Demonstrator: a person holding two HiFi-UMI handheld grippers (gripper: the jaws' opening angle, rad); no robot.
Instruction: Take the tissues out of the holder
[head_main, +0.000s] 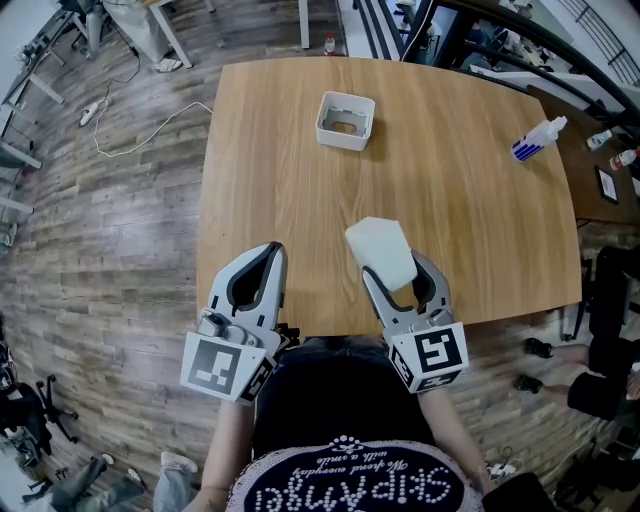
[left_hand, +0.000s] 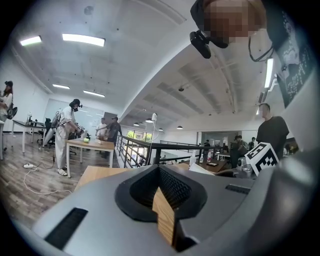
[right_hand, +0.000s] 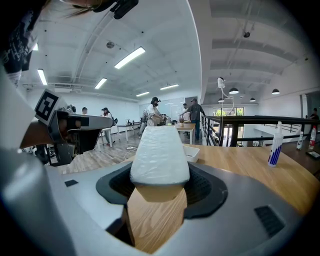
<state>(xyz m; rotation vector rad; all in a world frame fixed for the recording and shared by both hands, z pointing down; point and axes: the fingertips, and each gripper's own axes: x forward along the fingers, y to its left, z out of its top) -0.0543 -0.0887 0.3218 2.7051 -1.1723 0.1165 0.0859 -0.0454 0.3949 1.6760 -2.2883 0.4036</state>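
Observation:
A white plastic-wrapped tissue pack (head_main: 381, 250) sits between the jaws of my right gripper (head_main: 392, 268), which is shut on it just above the near part of the wooden table (head_main: 470, 220). In the right gripper view the tissue pack (right_hand: 159, 152) fills the gap of the right gripper (right_hand: 159, 186). The white holder (head_main: 325, 118) stands at the table's far middle, and nothing shows inside it; the holder (right_hand: 194, 152) peeks out behind the pack. My left gripper (head_main: 270, 256) hovers at the table's near edge, shut and holding nothing; in its own view the left gripper (left_hand: 162, 202) shows only a thin sliver of wood.
A white spray bottle (head_main: 538, 138) with blue print lies at the table's far right; the same bottle (right_hand: 274, 145) shows in the right gripper view. A dark side table (head_main: 600, 170) with small items adjoins on the right. A white cable (head_main: 130, 135) runs over the floor on the left.

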